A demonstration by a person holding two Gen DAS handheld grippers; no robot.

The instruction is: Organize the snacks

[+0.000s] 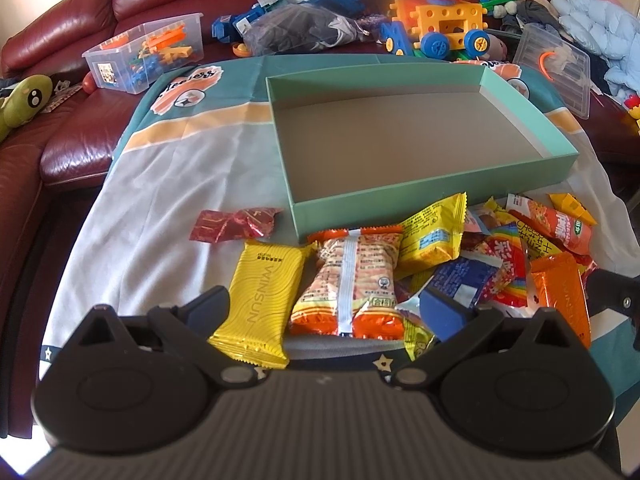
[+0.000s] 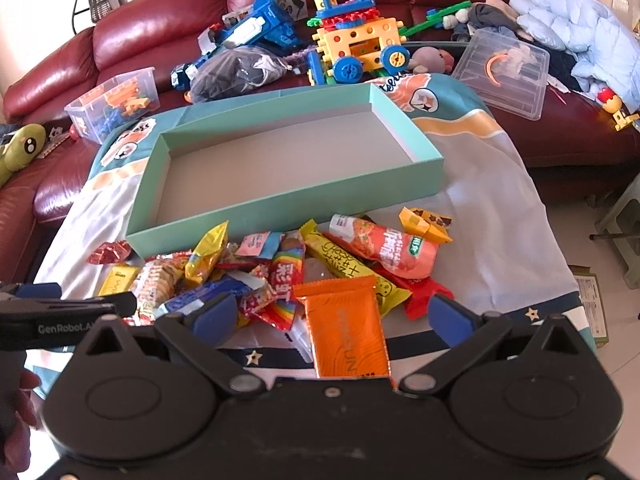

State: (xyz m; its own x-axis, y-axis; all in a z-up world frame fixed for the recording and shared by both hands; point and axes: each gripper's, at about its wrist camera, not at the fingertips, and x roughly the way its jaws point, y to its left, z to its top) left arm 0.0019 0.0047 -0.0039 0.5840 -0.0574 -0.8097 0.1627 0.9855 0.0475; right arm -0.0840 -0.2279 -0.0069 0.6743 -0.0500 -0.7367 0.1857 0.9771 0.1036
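An empty teal box [image 1: 360, 208] [image 2: 300, 208] lies on a printed cloth. Several snack packets are heaped in front of it. My left gripper [image 1: 326, 312] is open low over the heap's left end. A yellow WINSUN packet [image 1: 260, 304] and an orange-and-white cracker packet [image 1: 352, 284] lie between its fingers, neither gripped. A red foil snack [image 1: 234, 224] lies apart at the left. My right gripper [image 2: 332, 316] is open over the heap's right part, with an orange WINSUN packet [image 2: 346, 332] lying between its fingers. The left gripper [image 2: 60, 308] shows at that view's left edge.
A red leather sofa [image 2: 160, 20] behind holds building-block toys [image 2: 356, 52], a clear bin of blocks [image 1: 148, 56], a clear lid [image 2: 508, 72], a dark bag [image 1: 296, 32], a green plush [image 1: 24, 100] and a pale blue jacket [image 2: 580, 28]. A floor and a stool edge [image 2: 624, 232] show at right.
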